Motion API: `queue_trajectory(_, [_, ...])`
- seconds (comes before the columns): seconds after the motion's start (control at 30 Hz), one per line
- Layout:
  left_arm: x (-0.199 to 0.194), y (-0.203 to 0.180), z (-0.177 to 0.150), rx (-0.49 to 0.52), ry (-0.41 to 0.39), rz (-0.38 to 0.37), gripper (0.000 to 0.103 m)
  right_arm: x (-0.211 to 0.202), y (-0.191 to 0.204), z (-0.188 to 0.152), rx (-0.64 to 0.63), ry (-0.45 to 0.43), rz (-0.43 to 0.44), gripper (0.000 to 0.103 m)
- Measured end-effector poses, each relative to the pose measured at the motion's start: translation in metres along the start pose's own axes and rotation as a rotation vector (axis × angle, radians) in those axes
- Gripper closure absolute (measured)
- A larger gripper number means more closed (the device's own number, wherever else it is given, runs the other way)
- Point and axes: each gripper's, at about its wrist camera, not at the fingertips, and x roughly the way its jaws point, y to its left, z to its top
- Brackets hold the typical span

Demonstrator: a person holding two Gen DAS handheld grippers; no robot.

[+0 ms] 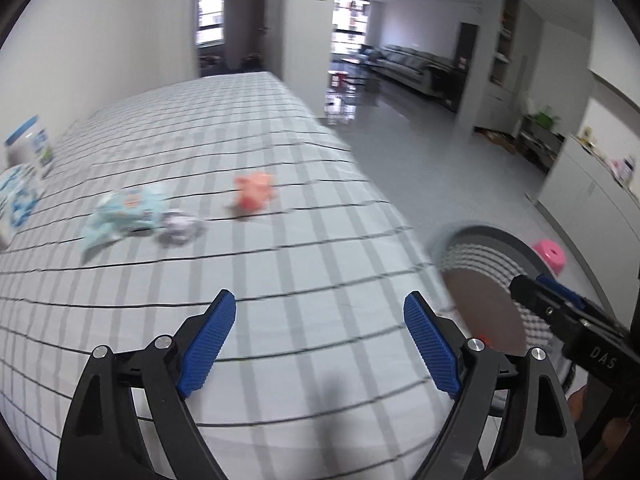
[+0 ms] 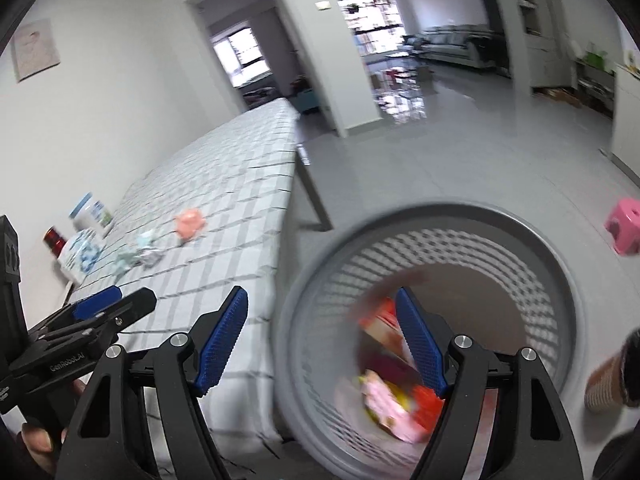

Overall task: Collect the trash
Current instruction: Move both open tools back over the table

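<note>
Three pieces of trash lie on the checked tablecloth (image 1: pixel 280 264): a crumpled orange paper (image 1: pixel 255 191), a small grey-white wad (image 1: pixel 178 229) and a light blue wrapper (image 1: pixel 124 216). They also show in the right wrist view, the orange paper (image 2: pixel 190 222) farthest. My left gripper (image 1: pixel 320 320) is open and empty above the cloth, well short of them. My right gripper (image 2: pixel 322 316) is open and empty over the edge of the grey mesh bin (image 2: pixel 472 216), which holds red, pink and yellow trash (image 2: pixel 396 396). The bin shows in the left wrist view (image 1: pixel 504 240) too.
A white tub with a blue lid (image 1: pixel 30 146) and a blue-patterned pack (image 1: pixel 16 200) stand at the table's left by the wall. A red-topped item (image 2: pixel 54 240) is beside them. A pink stool (image 2: pixel 624 220) sits on the floor to the right.
</note>
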Motion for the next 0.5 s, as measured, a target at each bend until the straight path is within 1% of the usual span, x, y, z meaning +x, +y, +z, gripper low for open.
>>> queue_trajectory(0.13, [-0.002, 0.036, 0.004, -0.057, -0.013, 0.067, 0.019, 0.024, 0.03, 0.017, -0.075, 0.009, 0.037, 0.03])
queue_trajectory(0.23, [-0.003, 0.06, 0.008, -0.101, -0.03, 0.125, 0.019, 0.044, 0.051, 0.029, -0.114, 0.029, 0.069, 0.03])
queue_trajectory(0.33, [-0.003, 0.085, 0.012, -0.162, -0.048, 0.197, 0.019, 0.064, 0.07, 0.041, -0.147, 0.06, 0.083, 0.03])
queue_trajectory(0.5, [0.003, 0.112, 0.018, -0.227, -0.039, 0.259, 0.019, 0.091, 0.096, 0.059, -0.179, 0.093, 0.104, 0.03])
